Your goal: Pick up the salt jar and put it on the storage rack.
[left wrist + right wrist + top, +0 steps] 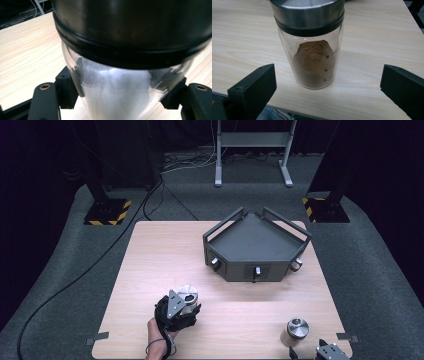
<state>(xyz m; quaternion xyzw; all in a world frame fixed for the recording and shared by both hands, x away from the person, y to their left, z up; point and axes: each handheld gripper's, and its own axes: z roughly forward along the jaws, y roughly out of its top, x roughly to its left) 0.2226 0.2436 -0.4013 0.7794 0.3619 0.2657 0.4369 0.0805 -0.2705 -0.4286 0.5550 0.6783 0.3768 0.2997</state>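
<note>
At table's near edge, left hand-held gripper point(181, 309) clamped on white-powder jar point(187, 297), right hand-held gripper point(327, 352) apart.

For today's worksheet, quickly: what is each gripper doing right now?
Left gripper: shut on the jar of white powder.
Right gripper: open, holding nothing; the jar of brown powder stands just ahead.
</note>
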